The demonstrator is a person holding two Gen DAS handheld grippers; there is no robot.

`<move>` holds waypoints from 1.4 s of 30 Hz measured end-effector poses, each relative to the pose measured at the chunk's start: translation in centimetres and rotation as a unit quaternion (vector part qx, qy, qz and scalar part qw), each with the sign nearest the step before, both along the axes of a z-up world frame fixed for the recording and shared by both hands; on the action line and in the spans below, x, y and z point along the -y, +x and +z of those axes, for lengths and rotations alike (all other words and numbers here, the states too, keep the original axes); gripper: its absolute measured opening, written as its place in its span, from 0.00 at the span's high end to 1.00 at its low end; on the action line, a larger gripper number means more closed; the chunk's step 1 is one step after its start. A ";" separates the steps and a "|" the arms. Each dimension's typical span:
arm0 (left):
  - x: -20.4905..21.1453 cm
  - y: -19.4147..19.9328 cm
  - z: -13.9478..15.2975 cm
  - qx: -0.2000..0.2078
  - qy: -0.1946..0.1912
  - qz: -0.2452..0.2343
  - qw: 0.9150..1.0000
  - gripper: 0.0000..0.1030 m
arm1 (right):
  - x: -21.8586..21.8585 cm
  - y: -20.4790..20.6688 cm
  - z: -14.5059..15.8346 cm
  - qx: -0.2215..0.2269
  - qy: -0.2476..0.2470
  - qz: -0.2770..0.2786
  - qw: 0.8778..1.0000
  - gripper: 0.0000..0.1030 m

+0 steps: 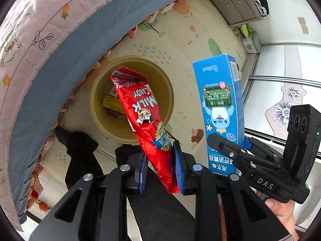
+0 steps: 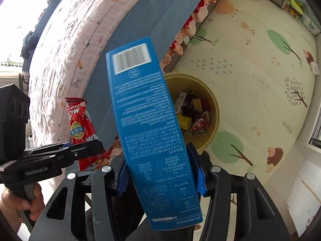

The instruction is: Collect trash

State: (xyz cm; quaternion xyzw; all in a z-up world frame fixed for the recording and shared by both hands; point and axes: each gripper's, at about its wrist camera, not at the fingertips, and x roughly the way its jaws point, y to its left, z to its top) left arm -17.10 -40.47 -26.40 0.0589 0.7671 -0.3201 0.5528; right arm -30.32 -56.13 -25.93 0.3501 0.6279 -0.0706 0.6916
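My left gripper [image 1: 160, 160] is shut on the lower end of a red milk candy wrapper [image 1: 140, 112], which hangs above a round yellowish trash bin [image 1: 140, 59]. The bin holds several wrappers and small boxes [image 2: 190, 112]. My right gripper [image 2: 159, 172] is shut on a tall blue carton [image 2: 148, 120], its blue pads pressing both sides. In the left wrist view the blue carton [image 1: 218, 100] stands to the right of the bin, in the right gripper [image 1: 228, 142]. In the right wrist view the left gripper [image 2: 84, 146] holds the red wrapper [image 2: 80, 124] at the left, and the bin's rim [image 2: 215, 108] lies beyond the carton.
A bed with a pink quilt [image 1: 40, 30] and blue sheet [image 1: 70, 60] runs along the left, close to the bin. The floor is a cream play mat [image 2: 250, 70]. Grey drawers [image 1: 234, 2] stand far back. Dark-clad feet [image 1: 80, 150] are next to the bin.
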 end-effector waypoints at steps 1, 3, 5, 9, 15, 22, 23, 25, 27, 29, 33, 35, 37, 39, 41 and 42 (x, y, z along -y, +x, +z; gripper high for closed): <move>0.1 -0.2 -0.2 0.000 -0.001 0.001 1.000 0.76 | 0.0 0.1 -0.1 0.000 -0.001 0.002 1.000 0.52; 0.2 -0.3 -0.5 -0.009 -0.005 0.002 1.000 0.74 | 0.0 0.2 -0.2 0.001 0.001 0.008 1.000 0.52; 0.2 -0.3 -0.7 -0.012 0.000 0.000 1.000 0.52 | -0.1 0.5 -0.3 -0.006 -0.002 0.014 1.000 0.49; 0.2 -0.2 -1.2 -0.010 0.019 0.002 1.000 0.26 | 0.0 0.7 -0.5 -0.014 -0.009 0.020 1.000 0.49; -0.7 0.2 -1.7 -0.010 0.038 0.007 0.999 0.26 | 0.5 0.6 0.0 -0.011 -0.013 0.011 1.000 0.49; -1.0 0.7 -1.2 -0.004 0.036 0.004 0.999 0.26 | 0.7 0.5 0.5 -0.014 -0.009 -0.001 1.000 0.49; -1.0 0.7 -1.1 -0.004 0.035 0.003 0.999 0.26 | 0.7 0.6 0.6 -0.013 -0.010 -0.001 1.000 0.49; -0.9 0.8 -0.8 -0.003 0.031 0.004 1.000 0.26 | 0.6 0.6 0.9 -0.012 -0.010 -0.001 1.000 0.49; -0.9 0.9 -0.4 -0.001 0.027 0.004 1.000 0.26 | 0.5 0.7 1.3 -0.010 -0.012 0.001 1.000 0.49; -0.9 0.9 -0.1 0.001 0.022 0.003 1.000 0.26 | 0.4 0.8 1.6 -0.010 -0.015 0.003 1.000 0.49; -1.0 1.1 0.9 0.008 0.014 0.003 1.000 0.27 | 0.0 1.2 2.3 -0.008 -0.020 0.006 1.000 0.49; -1.3 1.5 1.4 0.011 0.009 0.005 1.000 0.27 | -0.4 1.5 2.7 -0.006 -0.023 0.010 1.000 0.49; -1.8 1.8 1.9 0.016 0.006 0.007 1.000 0.27 | -1.0 2.0 3.2 -0.005 -0.026 0.017 1.000 0.49; -2.5 2.5 2.4 0.018 0.002 0.015 1.000 0.27 | -1.6 2.7 3.7 -0.003 -0.030 0.026 0.999 0.49; -3.3 3.1 3.0 0.021 -0.002 0.022 1.000 0.27 | -2.4 3.6 4.3 0.000 -0.031 0.036 0.999 0.49; -3.8 3.4 3.2 0.024 -0.004 0.025 0.999 0.27 | -2.9 4.2 4.6 0.002 -0.032 0.041 0.999 0.49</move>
